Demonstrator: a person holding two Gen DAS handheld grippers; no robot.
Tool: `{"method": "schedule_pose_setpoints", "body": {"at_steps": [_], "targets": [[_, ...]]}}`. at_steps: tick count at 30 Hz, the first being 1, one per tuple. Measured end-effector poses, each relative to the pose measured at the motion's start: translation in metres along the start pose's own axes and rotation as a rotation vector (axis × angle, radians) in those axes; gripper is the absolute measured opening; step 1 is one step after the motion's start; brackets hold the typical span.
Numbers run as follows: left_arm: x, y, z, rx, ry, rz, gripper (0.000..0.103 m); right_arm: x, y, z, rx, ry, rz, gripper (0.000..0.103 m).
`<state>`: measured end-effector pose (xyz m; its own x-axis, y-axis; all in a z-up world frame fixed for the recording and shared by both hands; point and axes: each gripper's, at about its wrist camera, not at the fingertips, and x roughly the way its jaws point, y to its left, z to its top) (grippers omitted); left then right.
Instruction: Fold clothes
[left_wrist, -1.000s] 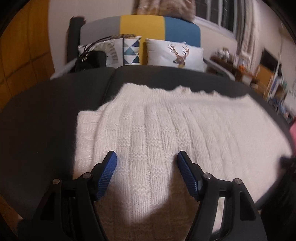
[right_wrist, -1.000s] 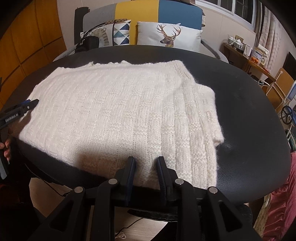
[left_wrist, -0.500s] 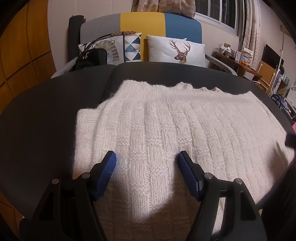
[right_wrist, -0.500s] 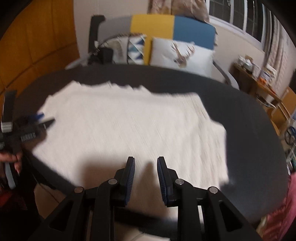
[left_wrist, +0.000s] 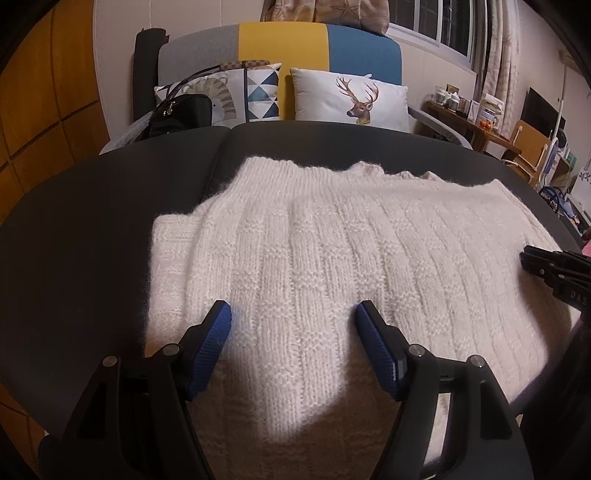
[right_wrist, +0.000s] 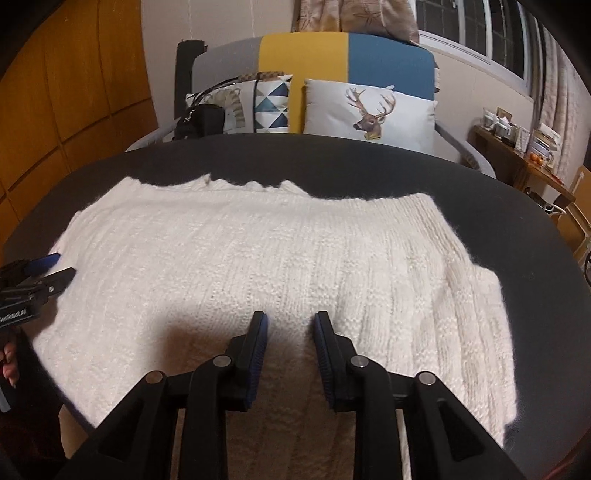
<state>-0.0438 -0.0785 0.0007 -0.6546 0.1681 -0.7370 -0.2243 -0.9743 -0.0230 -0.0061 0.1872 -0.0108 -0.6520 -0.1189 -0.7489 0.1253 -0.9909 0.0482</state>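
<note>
You have the white knitted sweater (left_wrist: 332, 266) lying flat on the dark oval table (left_wrist: 85, 221), and its long axis runs across the table from your left to your right. One short sleeve lies at the left end and the other at the right end. The near edge of the sweater hangs a little over the table edge that is closest to you.

Your left gripper (left_wrist: 293, 321) is spread wide and holds nothing. The knit lies under the gap and the blue pads (left_wrist: 210, 354) do not press on it. It stands over the near edge toward the left end, close to the left sleeve.

Your right gripper (right_wrist: 290, 325) is opening its jaws now. The gap is narrower than on the left, and the fabric only lies below it. I cannot see any fold pinched between the pads, so I read it as free. It stands over the near edge, closer to the middle than to the right sleeve.

So both claws point across the short width of the sweater, toward the far edge and the deer cushion (right_wrist: 369, 114) on the sofa behind. In my judgement each hand is near its own end, and the coming move depends on this: the near hem is directly below both claws, and the far edge lies straight ahead of them
</note>
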Motion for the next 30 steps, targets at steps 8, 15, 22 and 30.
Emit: {"method": "schedule_pose_setpoints", "body": {"at_steps": [8,15,22,30], "targets": [[0.014,-0.009,0.051,0.042,-0.031,0.013,0.073,-0.006,0.018,0.047,-0.001,-0.058,0.105,0.027],[0.054,0.009,0.057,-0.026,0.05,0.04,0.08,0.053,0.019,0.053,-0.01,0.021,0.038,0.026],[0.054,0.008,0.051,-0.019,0.028,0.056,0.081,0.054,0.011,0.046,0.055,-0.029,0.046,0.026],[0.049,0.008,0.071,-0.088,0.049,0.11,0.081,0.038,0.004,0.07,0.101,-0.027,0.104,0.029]]}}
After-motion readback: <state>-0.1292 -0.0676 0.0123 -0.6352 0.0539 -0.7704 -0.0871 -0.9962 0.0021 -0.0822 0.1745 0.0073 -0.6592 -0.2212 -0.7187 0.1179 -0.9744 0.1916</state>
